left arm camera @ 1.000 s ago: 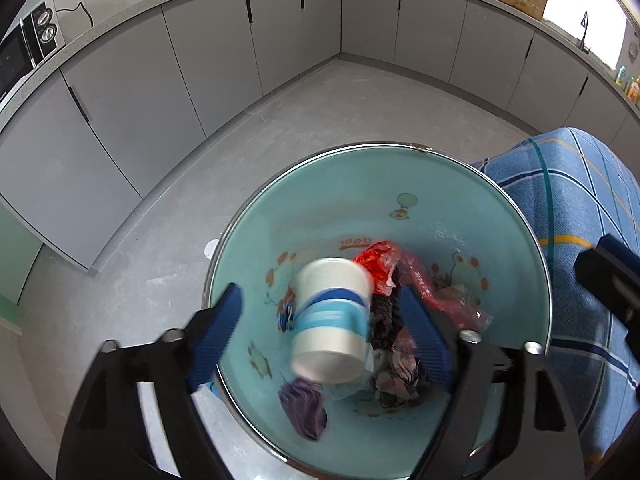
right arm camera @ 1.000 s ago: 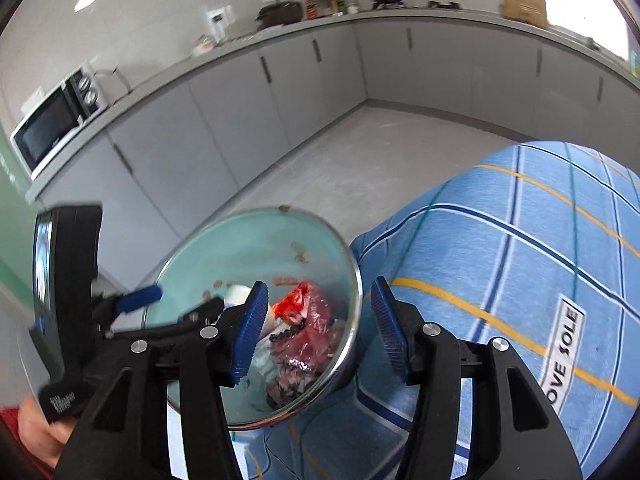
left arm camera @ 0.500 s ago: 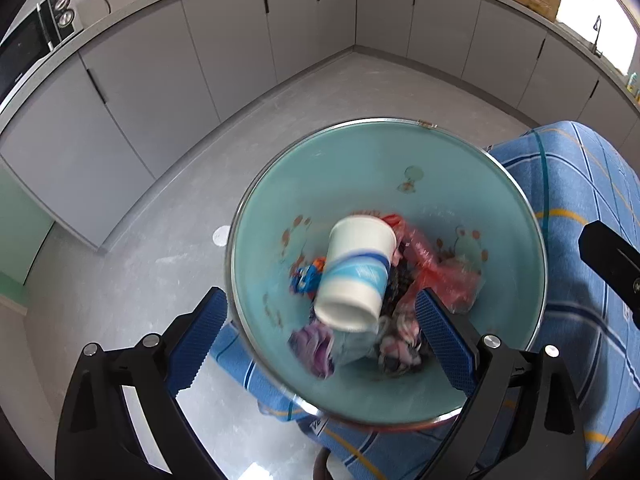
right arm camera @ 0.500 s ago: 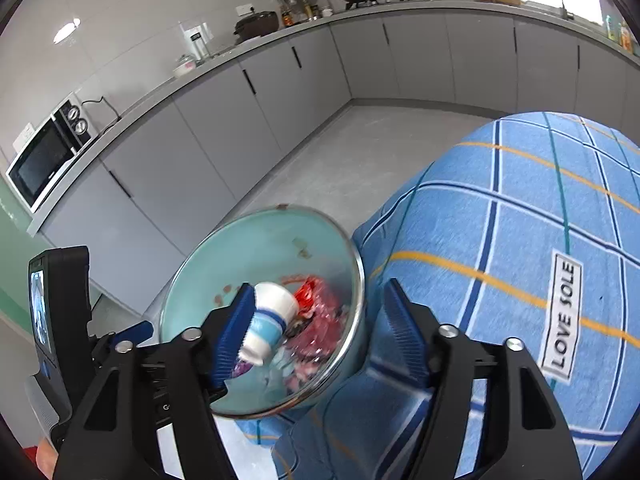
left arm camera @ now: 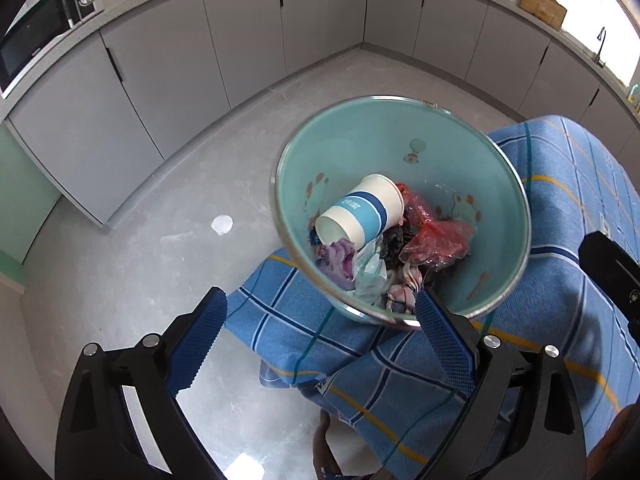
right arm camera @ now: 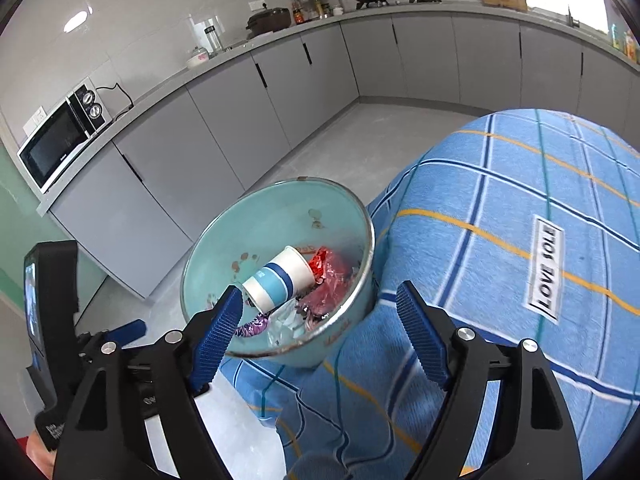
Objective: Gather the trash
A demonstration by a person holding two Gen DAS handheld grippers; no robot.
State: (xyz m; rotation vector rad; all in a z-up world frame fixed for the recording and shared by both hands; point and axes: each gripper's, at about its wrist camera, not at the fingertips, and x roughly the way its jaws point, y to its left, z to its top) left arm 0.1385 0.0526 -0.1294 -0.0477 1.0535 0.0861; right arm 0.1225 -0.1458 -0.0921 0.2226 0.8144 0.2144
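With nothing between them, both grippers (left arm camera: 316, 332) (right arm camera: 320, 328) agape.

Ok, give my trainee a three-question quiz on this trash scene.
1. True or false: the paper cup stands upright in the basin.
2. What lies directly under the basin? A. bare floor B. blue checked cloth C. countertop
3. Fill in: the left gripper and the right gripper both hold ____.

Key:
1. False: it lies on its side on top of the other trash.
2. B
3. Nothing: the jaws of both are open, the right ones having just been opening, with nothing between them.
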